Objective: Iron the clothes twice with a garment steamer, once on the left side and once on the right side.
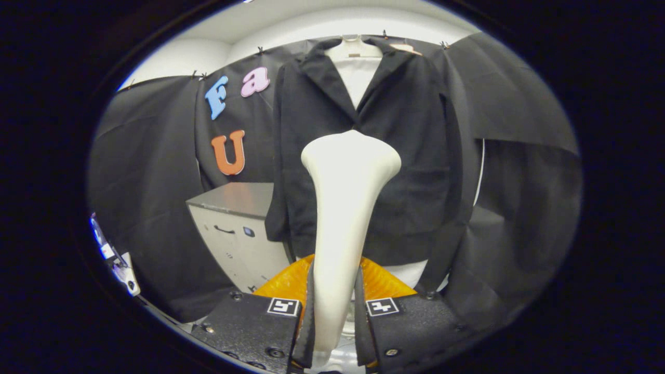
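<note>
We see the garment steamer [345,208], a white wand with a flared head, standing upright between the two fingers of the gripper [335,311], which pinch its handle from both sides. The head points toward the black jacket [410,156], which hangs on a hanger [356,47] just beyond it, over a white inner layer visible at the open collar. The head sits before the middle of the jacket front, at about the closure; we cannot tell whether it touches the cloth. No steam is visible, and nothing in the fabric shows whether either side has been treated, so we judge that both the left and the right pass may remain (the centred position suits a start). An orange object [291,283] lies low behind the fingers. To the jacket's left stands a grey cabinet [234,228]. Square black-and-white markers [283,306] sit on the fingers; no brand or readable label is legible on the steamer or jacket.
</note>
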`<state>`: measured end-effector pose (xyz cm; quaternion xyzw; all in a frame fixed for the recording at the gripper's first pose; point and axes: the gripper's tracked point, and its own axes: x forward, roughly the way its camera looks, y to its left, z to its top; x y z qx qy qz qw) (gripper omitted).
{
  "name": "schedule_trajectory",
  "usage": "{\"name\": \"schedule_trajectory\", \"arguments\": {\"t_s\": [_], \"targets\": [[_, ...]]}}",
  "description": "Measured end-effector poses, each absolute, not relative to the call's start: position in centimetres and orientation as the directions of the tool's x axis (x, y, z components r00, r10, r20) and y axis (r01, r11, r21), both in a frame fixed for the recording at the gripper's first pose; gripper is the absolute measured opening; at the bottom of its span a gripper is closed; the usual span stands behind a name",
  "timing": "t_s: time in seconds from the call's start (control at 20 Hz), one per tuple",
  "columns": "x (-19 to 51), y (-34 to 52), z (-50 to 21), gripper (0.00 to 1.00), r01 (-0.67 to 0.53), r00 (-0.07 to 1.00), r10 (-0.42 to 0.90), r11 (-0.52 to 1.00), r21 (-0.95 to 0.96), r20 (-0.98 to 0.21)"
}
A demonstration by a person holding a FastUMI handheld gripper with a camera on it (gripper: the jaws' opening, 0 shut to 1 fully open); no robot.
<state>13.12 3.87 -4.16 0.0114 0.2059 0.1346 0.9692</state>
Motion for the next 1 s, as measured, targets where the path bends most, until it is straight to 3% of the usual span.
{"name": "schedule_trajectory", "arguments": {"t_s": [0.6, 1.0], "targets": [[27.3, -2.2, 16.3, 0.34, -0.199, 0.976, 0.192, 0.978, -0.064, -0.098], [33.1, -2.1, 16.7, 0.34, -0.182, 0.980, 0.180, 0.983, -0.015, -0.085]]}}
